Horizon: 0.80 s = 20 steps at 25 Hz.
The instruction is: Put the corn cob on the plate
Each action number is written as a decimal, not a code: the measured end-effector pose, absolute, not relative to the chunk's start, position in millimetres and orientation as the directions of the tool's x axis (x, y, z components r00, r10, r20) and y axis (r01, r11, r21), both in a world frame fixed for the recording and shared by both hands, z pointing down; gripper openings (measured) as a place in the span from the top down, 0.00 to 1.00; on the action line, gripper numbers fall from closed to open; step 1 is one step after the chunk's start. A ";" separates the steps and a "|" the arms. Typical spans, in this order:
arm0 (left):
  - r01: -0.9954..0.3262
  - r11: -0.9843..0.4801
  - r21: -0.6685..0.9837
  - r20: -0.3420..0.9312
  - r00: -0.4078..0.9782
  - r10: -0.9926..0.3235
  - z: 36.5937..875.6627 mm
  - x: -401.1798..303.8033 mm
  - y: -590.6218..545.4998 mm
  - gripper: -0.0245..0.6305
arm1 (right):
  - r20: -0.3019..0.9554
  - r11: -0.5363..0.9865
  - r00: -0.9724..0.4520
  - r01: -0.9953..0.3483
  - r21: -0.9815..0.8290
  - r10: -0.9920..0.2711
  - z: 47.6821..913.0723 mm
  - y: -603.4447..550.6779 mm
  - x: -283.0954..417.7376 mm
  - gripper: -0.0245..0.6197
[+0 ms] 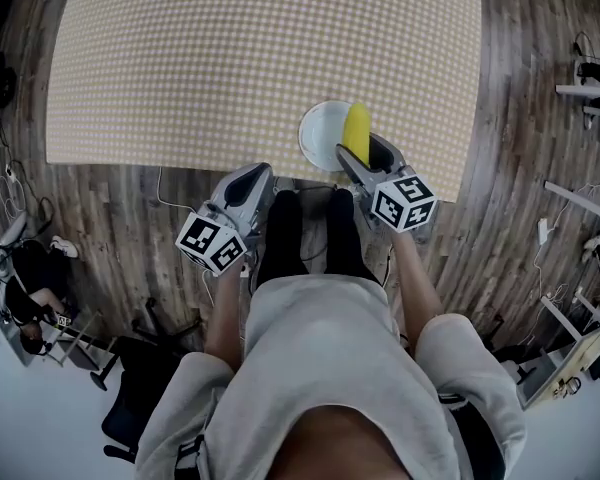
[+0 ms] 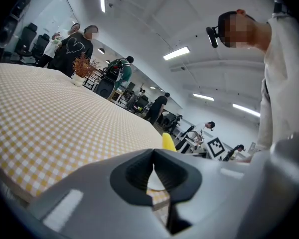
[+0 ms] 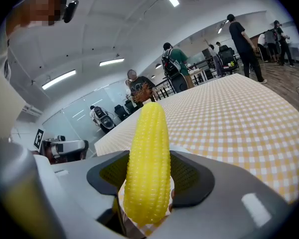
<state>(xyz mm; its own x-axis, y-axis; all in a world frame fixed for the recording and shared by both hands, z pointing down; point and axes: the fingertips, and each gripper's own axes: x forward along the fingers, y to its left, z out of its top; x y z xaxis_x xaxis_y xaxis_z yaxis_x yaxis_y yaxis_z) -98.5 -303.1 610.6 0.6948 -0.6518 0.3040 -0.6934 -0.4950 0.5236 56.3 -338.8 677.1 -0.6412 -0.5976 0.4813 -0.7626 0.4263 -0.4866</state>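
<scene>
Jaws of the right hand-held gripper point(image 3: 147, 158) clamp the corn cob point(image 3: 148, 168) over the plate point(image 1: 315, 133). The left hand-held gripper point(image 2: 153, 156) is closed and empty.

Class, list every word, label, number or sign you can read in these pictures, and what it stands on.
No readable words or numbers anywhere.
The left gripper bears a white marker cube: black square pattern, no letters.
The right gripper bears a second marker cube: likewise, no letters.

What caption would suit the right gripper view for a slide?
Right gripper clamped on a yellow corn cob, above the yellow-checked tablecloth.
</scene>
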 end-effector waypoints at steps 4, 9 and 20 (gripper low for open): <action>-0.695 -0.490 0.526 0.298 0.690 -0.659 608.1 -101.8 -302.2 0.95 | 0.496 0.430 -0.639 -0.766 -0.479 -0.588 688.8 -355.2 49.3 0.57; -0.671 -0.503 0.546 0.279 0.711 -0.646 605.3 -87.8 -297.0 0.95 | 0.549 0.493 -0.627 -0.777 -0.392 -0.553 696.9 -364.3 46.6 0.57; -0.646 -0.510 0.569 0.267 0.731 -0.628 607.2 -77.8 -291.8 0.95 | 0.738 0.859 -0.538 -0.500 0.110 -0.408 717.8 -351.0 26.0 0.57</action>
<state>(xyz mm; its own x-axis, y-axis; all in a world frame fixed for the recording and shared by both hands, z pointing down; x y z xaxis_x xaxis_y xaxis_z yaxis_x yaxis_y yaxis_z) -77.8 -291.8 607.2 0.7308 -0.6283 0.2669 -0.6458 -0.5096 0.5686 26.0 -351.0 717.8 -0.5383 -0.4076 0.7376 -0.5001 0.8590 0.1098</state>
